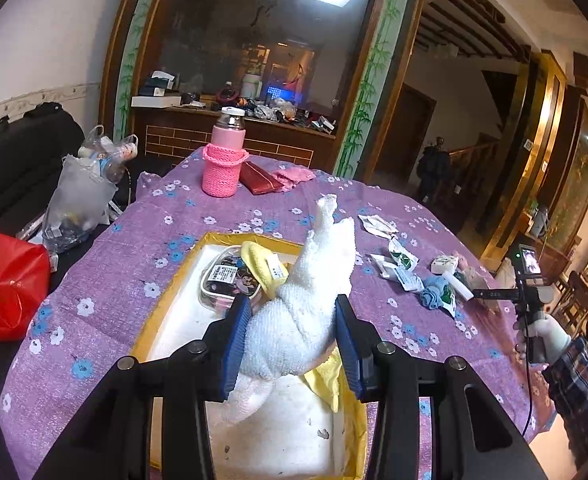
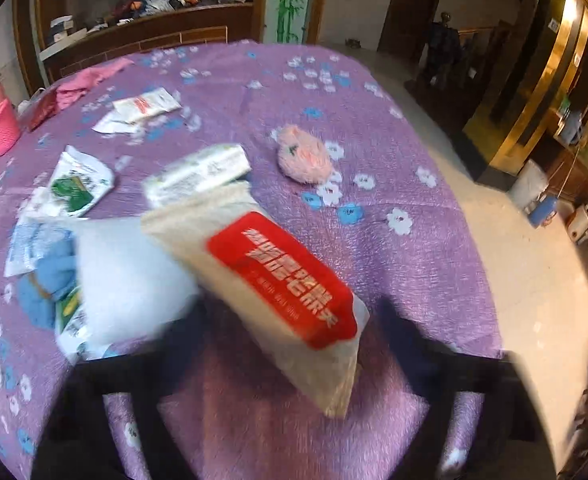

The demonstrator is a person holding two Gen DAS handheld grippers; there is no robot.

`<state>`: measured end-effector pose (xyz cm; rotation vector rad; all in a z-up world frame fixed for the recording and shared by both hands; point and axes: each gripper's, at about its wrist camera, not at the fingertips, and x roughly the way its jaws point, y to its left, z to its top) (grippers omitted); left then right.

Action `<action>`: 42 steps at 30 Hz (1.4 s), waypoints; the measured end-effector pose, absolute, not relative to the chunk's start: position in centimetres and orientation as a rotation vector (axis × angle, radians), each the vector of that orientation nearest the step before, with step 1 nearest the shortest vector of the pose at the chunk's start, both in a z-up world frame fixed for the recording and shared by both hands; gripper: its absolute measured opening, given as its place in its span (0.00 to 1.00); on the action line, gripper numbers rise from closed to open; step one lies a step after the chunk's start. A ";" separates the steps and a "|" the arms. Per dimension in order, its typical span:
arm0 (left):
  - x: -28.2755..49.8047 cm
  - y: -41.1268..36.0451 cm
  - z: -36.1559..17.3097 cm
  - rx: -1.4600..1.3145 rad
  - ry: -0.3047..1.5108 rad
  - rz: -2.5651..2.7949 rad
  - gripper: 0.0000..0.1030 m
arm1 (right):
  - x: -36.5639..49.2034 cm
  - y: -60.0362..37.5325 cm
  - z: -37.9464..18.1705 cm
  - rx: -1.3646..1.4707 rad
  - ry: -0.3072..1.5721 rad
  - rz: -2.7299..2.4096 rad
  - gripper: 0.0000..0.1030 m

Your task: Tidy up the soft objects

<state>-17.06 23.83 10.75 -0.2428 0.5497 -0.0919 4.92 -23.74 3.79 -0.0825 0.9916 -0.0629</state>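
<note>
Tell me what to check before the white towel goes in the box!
1. Left hand-held gripper pinching white towel: ok.
2. Towel over the box: ok.
3. Room left in box beside yellow cloth and packet: ok.
4. Towel's tail inside the rim: cannot tell.
5. Right hand-held gripper closed on red-label bag: cannot tell, blurred.

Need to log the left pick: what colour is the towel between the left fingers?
White; the towel shows best in the left wrist view.
</note>
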 end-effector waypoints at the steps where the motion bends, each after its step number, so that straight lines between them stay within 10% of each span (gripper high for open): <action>1: -17.1 23.8 10.9 -0.241 0.547 -0.088 0.43 | 4.9 -24.3 3.9 -0.046 0.979 -0.057 0.59; 16: -17.9 24.7 10.2 -0.256 0.561 -0.059 0.43 | -3.1 -26.2 10.7 0.331 0.817 0.158 0.47; 28: -15.8 28.9 6.6 -0.298 0.706 0.092 0.45 | -3.2 -8.2 10.7 0.409 0.954 0.654 0.47; 42: -18.7 31.2 8.1 -0.440 0.645 0.135 0.75 | -6.1 6.5 8.3 0.274 1.071 0.852 0.48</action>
